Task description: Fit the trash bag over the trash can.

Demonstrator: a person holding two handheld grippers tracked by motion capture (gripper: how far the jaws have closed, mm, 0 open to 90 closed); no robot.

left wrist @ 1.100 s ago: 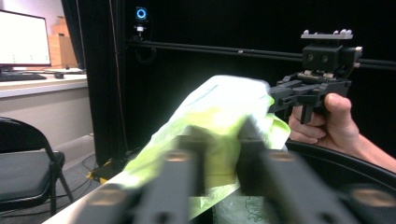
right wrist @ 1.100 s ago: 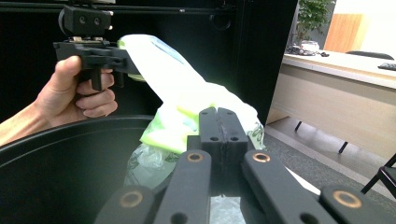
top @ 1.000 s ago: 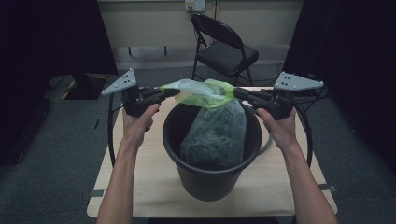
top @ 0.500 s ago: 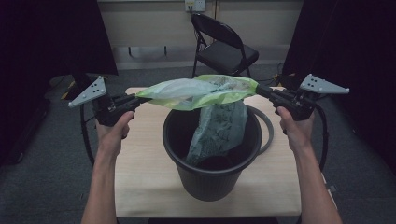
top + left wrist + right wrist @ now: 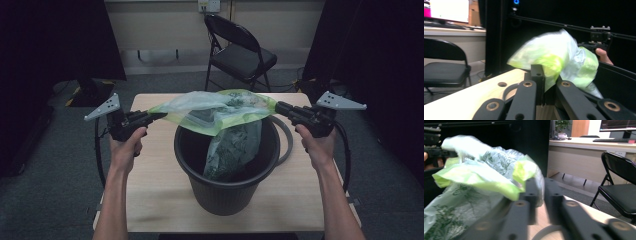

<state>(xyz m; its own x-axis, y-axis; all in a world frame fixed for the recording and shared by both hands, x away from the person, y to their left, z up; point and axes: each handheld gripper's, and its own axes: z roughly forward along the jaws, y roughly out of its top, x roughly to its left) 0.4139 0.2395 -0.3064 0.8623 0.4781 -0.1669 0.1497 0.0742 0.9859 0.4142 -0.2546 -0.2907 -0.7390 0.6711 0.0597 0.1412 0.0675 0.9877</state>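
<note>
Our left gripper [image 5: 159, 115] is clamped on the green-rimmed bag [image 5: 220, 111]; our right gripper's [image 5: 278, 107] jaws have just been opening beside its rim. The bag spans the black bin [image 5: 225, 185] at the table's [image 5: 155, 200] middle. No writing readable.

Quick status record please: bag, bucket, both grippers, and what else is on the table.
bag: thin green-and-clear plastic bag, mouth stretched wide above the bucket, body hanging inside it
bucket: round black plastic bucket, upright on the wooden table
left gripper: shut on the bag's left edge
right gripper: jaws just opening, a gap between them, bag edge at the jaws
other: grey ring behind the bucket
</note>
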